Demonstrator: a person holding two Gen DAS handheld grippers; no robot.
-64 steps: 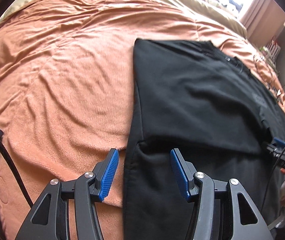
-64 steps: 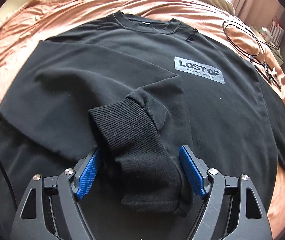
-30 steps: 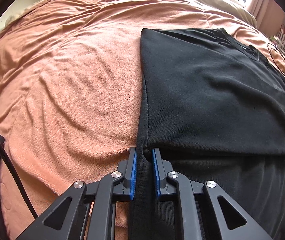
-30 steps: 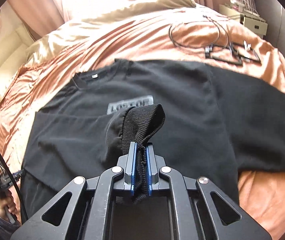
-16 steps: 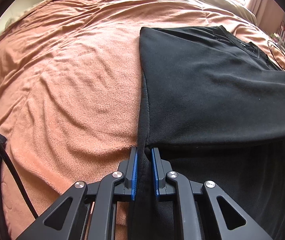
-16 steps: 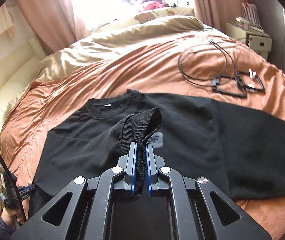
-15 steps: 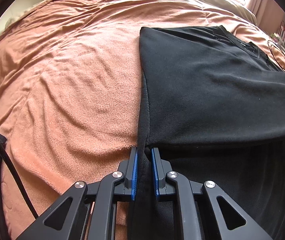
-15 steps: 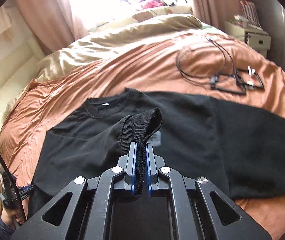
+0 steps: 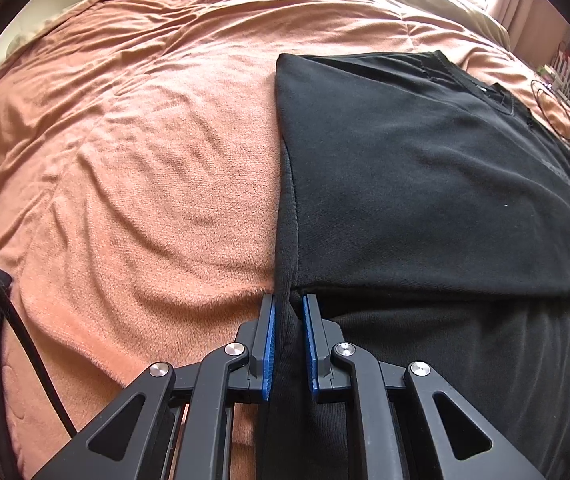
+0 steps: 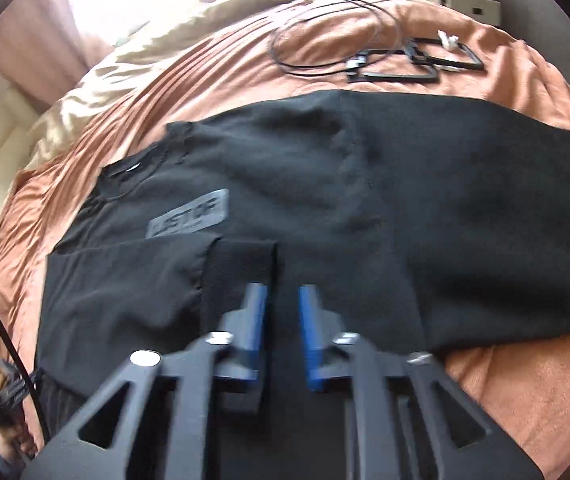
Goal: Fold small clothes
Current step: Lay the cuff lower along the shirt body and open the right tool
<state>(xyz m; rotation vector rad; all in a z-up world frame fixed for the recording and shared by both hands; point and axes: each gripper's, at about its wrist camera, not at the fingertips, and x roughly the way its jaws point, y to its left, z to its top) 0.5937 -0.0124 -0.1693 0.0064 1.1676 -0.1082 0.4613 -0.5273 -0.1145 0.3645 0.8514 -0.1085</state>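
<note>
The black long-sleeved cotton sweatshirt (image 10: pixel 325 208) lies spread on the bed's rumpled orange fleece blanket (image 9: pixel 145 160), and I take it as my landmark. On its chest sits a grey rectangular printed patch (image 10: pixel 189 219); the frame is blurred, so I read only something like "LOST OF" in large letters, and the smaller line beneath is too soft to make out. A small white tag (image 10: pixel 133 167) shows inside the neckline, unreadable. My left hand-held gripper (image 9: pixel 288 342) has its blue pads nearly together, pinching the sweatshirt's side edge just below where the folded-over sleeve (image 9: pixel 445 200) meets the body. My right hand-held gripper (image 10: pixel 281 332) stands partly open with a narrow gap between its pads; the ribbed black cuff (image 10: pixel 241 276) lies flat on the sweatshirt just ahead and to the left of the tips, and I cannot tell for certain whether the left pad touches it. To the left of the sweatshirt's straight folded edge the blanket runs wide and bare. Beyond its far shoulder lie a coiled thin black cable (image 10: pixel 325 40) and black rectangular frames (image 10: pixel 413 64), well apart from the cloth. The other sleeve (image 10: pixel 505 216) stretches out to the right, its lower edge bordered by open blanket.
</note>
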